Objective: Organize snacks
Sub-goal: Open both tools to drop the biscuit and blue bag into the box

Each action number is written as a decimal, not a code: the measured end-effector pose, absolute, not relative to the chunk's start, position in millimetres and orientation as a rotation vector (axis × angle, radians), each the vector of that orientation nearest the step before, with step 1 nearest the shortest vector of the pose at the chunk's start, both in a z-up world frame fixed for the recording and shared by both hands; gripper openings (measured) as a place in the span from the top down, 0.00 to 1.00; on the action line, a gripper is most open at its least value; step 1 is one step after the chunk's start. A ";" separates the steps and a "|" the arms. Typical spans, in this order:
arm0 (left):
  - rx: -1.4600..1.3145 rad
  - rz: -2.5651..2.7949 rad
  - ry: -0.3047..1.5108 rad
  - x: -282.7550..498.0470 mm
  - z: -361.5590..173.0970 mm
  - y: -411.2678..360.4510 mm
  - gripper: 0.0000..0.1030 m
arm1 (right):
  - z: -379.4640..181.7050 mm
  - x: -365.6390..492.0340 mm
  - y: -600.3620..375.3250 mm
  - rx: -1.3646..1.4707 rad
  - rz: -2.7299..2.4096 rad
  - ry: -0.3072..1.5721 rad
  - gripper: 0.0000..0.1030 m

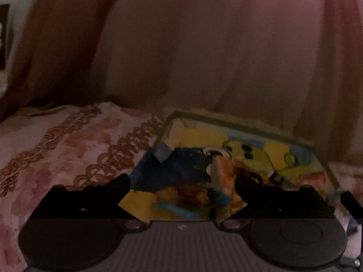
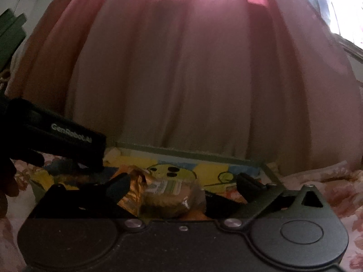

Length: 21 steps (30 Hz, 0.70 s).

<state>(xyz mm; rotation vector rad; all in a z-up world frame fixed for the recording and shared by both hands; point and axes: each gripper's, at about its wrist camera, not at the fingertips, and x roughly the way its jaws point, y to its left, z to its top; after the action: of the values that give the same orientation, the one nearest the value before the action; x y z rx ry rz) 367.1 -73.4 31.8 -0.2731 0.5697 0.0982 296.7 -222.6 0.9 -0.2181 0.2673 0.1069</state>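
1. inspecting the right hand-held gripper (image 2: pixel 181 187): its fingers stand spread, one on each side of a clear-wrapped brown cake (image 2: pixel 169 198). whether either pad touches the wrap cannot be told; no pinch is evident.
2. the left hand-held gripper (image 1: pixel 182 187) is likewise spread and holds nothing. it hovers low over the same tray; its black body shows at the left of the right wrist view, just beside the right fingers.
3. location of goods: the cake lies inside a shallow tray (image 2: pixel 181 153) with a yellow cartoon print, set on a floral bed cover (image 1: pixel 56 140) before a pink curtain (image 2: pixel 181 68). a crumpled orange foil packet (image 2: pixel 133 189) lies against the cake's left side. other wrappers, blue and orange, fill the tray floor in the left view, blurred.
4. orientation, judged: the cake rests flat, label face up and tipped toward the curtain. its long axis runs roughly across the gap between the right fingers, so a closing stroke would press on its ends.
5. risks, judged:
   - the soft cake may be crushed, or the slick wrap may slip out, if the pinch lands on film alone.
   - the foil packet touches the cake and may be caught in the same pinch.
   - both grippers crowd one tray; a collision is possible.
   - the tray sits on soft bedding and may tilt under a downward push.
   - dim light and blur make aim uncertain.
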 end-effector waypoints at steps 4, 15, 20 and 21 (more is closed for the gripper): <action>-0.325 0.116 0.540 353.2 41.4 -66.3 0.01 | 15.2 287.1 -226.3 -0.203 0.094 0.265 0.01; -0.314 0.132 0.492 289.4 64.0 -60.4 0.01 | 60.9 239.5 -241.0 -0.125 0.037 0.256 0.01; -0.289 0.134 0.473 256.5 74.6 -58.1 0.01 | 74.6 212.3 -243.7 -0.110 0.021 0.243 0.01; -0.283 0.135 0.469 249.8 76.4 -57.3 0.01 | 76.6 207.0 -244.4 -0.105 0.018 0.242 0.01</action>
<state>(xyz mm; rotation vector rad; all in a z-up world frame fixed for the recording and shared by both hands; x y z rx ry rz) 249.8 -57.3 76.4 -0.2830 0.4692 0.1346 207.0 -244.4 76.6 -0.1051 0.2424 0.0178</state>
